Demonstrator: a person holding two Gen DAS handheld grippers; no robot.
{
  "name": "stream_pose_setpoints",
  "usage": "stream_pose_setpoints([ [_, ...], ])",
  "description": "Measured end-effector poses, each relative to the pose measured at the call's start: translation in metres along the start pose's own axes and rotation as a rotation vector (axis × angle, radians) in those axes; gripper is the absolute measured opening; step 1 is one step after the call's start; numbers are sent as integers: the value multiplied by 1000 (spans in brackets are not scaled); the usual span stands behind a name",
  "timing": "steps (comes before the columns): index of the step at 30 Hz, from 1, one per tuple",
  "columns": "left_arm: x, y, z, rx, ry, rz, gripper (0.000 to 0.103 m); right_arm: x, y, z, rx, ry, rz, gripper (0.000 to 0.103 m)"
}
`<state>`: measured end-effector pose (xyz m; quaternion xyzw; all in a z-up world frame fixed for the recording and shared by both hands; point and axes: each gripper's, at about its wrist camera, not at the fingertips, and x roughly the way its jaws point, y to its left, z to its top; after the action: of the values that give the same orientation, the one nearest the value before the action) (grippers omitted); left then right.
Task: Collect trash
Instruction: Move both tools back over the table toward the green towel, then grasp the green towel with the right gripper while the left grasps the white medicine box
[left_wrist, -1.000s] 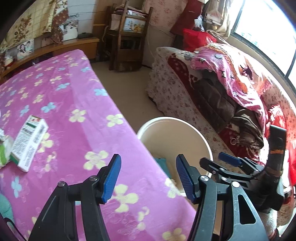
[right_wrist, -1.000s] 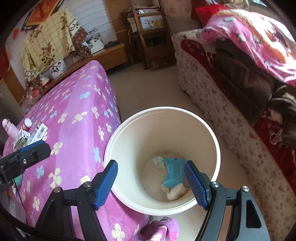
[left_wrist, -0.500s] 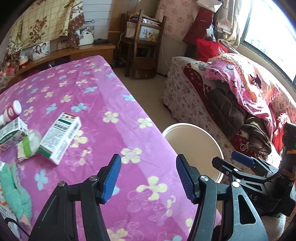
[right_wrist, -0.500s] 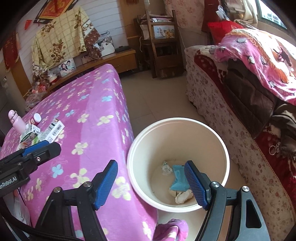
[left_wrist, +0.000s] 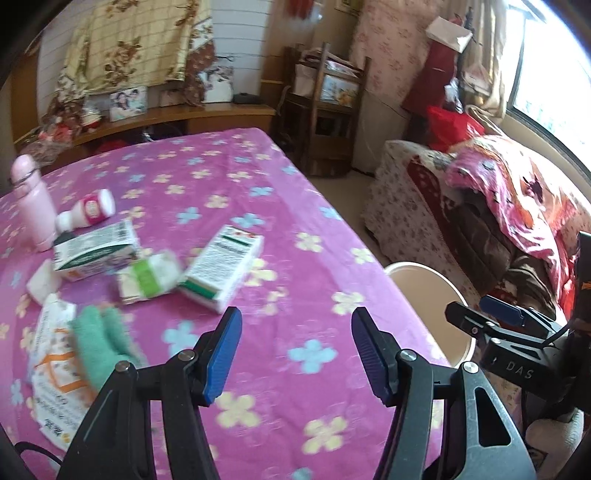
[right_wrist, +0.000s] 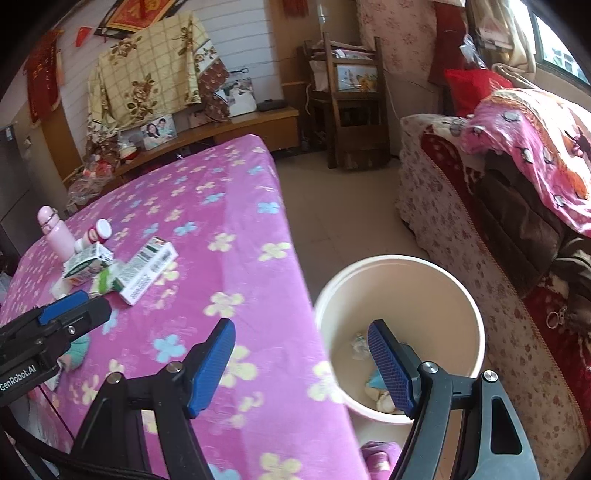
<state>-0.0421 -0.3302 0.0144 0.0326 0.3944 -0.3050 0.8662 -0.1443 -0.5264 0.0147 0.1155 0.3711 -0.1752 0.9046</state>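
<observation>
Two grippers hang with jaws apart and empty: the left gripper (left_wrist: 295, 350) over the pink flowered table (left_wrist: 229, 192), the right gripper (right_wrist: 301, 363) by the bucket (right_wrist: 476, 332). The nearest trash, a green-and-white box (left_wrist: 223, 271), lies just ahead-left of the left gripper, its long axis running away and rightward, so that hand looks better placed.

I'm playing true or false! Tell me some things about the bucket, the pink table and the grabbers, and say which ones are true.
1. The white bucket stands on the floor beside the table. True.
2. The bucket is empty. False: crumpled trash lies at its bottom.
3. The left gripper holds a box. False: nothing is between its fingers.
4. The pink bottle stands upright on the table. True.
5. The right gripper is open. True.
</observation>
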Motion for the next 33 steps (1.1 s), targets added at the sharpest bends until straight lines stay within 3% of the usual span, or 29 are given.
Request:
stream_pose_setpoints([
  [14,-46,102,-24,-101,5,105,64,7,91,0,-90,24,121,78],
  [22,-66,163,-46,-127,53,157,68,19,141,-9,-155,66,187,78],
  [33,-74,227,-62,-152,103,232,70,40,203,-18,-212,156,364,78],
])
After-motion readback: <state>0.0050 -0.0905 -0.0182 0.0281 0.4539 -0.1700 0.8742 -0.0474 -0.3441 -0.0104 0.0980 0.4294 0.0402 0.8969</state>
